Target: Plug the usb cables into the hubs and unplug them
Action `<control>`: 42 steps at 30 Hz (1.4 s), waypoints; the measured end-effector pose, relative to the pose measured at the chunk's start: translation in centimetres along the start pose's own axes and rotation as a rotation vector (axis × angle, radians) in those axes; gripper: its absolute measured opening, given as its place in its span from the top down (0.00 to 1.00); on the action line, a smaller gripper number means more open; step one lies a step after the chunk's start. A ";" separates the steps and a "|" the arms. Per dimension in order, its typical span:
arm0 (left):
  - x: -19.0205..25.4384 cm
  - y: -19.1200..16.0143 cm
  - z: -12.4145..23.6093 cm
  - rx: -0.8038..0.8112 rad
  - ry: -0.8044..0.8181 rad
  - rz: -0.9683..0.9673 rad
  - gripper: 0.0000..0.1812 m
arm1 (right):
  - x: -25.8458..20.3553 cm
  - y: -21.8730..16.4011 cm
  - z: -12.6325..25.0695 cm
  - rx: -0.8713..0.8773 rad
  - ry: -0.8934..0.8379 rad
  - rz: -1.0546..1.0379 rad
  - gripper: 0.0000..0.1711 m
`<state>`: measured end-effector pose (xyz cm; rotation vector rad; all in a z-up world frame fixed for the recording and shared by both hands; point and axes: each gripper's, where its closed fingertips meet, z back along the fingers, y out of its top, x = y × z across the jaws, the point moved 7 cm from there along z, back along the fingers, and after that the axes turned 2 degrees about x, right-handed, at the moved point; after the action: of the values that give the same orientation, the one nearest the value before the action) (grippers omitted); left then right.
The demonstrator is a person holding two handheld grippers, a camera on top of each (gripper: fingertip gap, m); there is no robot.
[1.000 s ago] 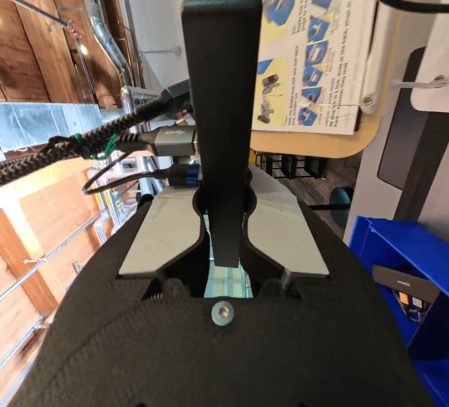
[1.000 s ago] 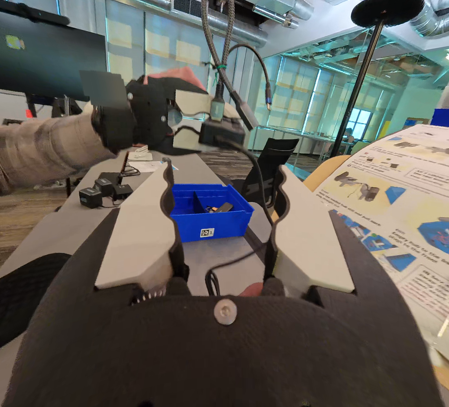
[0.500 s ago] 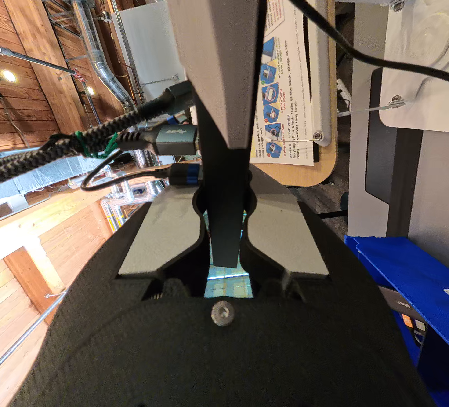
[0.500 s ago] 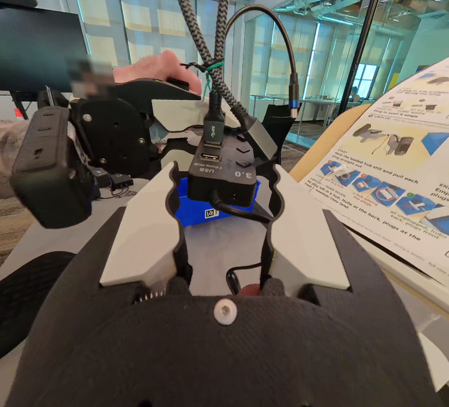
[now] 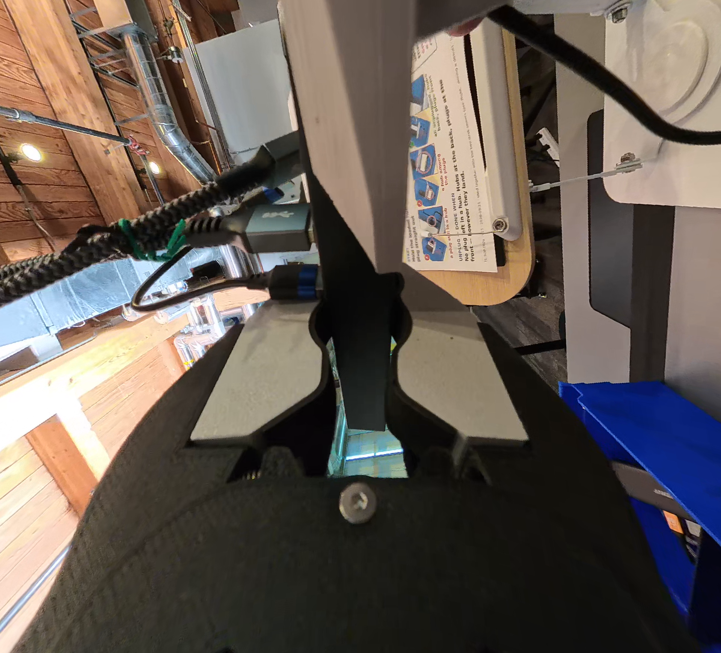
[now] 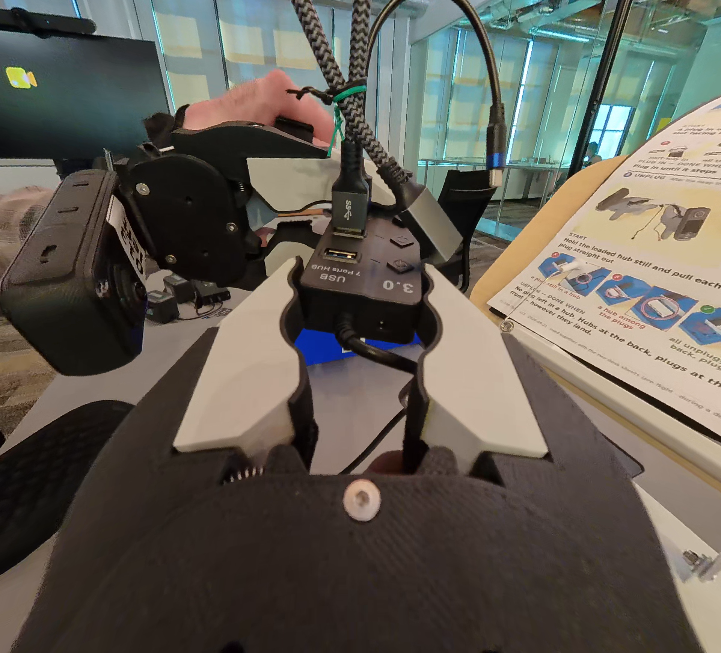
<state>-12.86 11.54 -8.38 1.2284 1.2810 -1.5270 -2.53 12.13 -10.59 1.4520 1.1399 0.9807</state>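
Within a second the right hand-held gripper (image 6: 361, 316) had closed in and clasped the near end of the USB hub (image 6: 361, 271), raised above the table (image 6: 351, 415), while the left hand-held gripper (image 5: 361, 316) stayed clenched on its far end, cables (image 6: 348, 201) still plugged in, so unplugging remained.

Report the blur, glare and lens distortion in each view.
Left wrist view: the right gripper looms close and soft, ceiling lamps flare. Right wrist view: the hub is sharp, frame edges bow, bright windows backlight it.
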 end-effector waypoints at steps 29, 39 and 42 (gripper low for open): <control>-1.9 -5.0 5.0 0.291 -0.337 1.286 0.63 | 1.6 0.8 1.9 0.219 0.116 -0.169 0.68; -1.3 -2.6 3.7 0.752 -0.556 1.795 0.44 | 0.3 0.0 2.3 0.334 0.327 -0.176 0.68; -1.4 -2.0 3.2 0.873 -0.514 1.890 0.44 | 0.1 -0.3 2.0 0.349 0.360 -0.214 0.68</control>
<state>-15.07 8.78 -6.45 1.4788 -1.0025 -0.6245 -0.66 11.76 -11.26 1.4149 1.7632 0.9455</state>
